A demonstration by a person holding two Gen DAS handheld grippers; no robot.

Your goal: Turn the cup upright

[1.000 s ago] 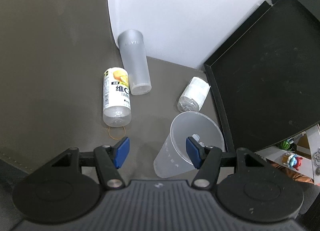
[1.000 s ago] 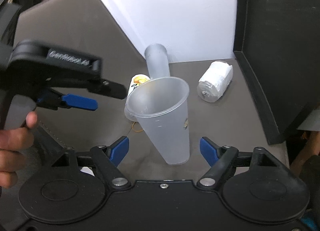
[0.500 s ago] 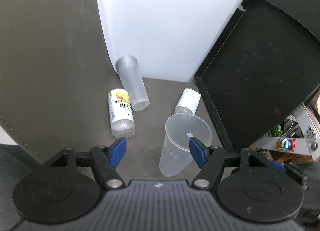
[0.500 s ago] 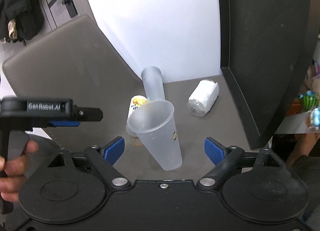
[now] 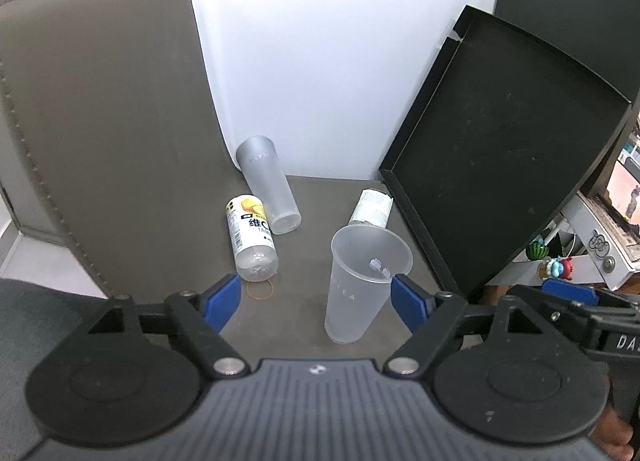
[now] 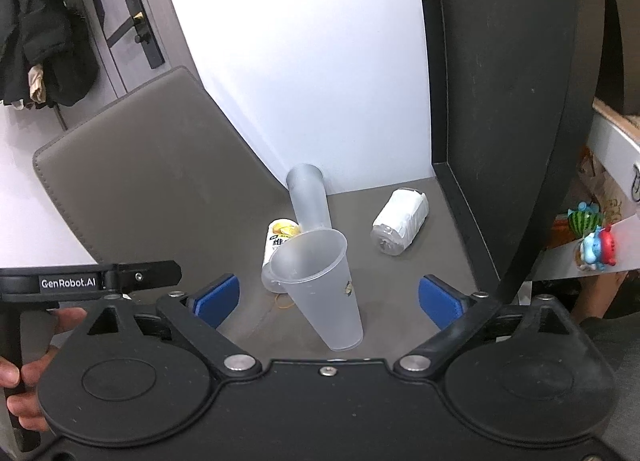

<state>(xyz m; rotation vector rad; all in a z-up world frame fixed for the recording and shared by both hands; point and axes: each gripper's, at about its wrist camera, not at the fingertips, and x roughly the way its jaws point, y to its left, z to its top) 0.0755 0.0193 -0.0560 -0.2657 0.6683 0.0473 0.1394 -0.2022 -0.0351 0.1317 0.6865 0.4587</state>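
Frosted translucent plastic cup [image 5: 362,281] stands mouth-up near the grey bench's [image 5: 120,165] front edge, free of both grippers.

Left gripper [image 5: 316,299] and right gripper [image 6: 328,297] are spread wide; the cup looks light, thin-walled and slippery, so take it mid-wall, gently.

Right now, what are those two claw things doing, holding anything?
Left gripper: open, holding nothing.
Right gripper: open, holding nothing; the frosted cup stands free between its fingers.

I see a frosted clear cup [image 5: 362,281] on my grey-brown worktop [image 5: 304,325], a white bottle [image 5: 252,239] with yellow label art, an orange rubber band [image 5: 260,290], a black tray [image 5: 504,165], blue pads [image 6: 216,299].
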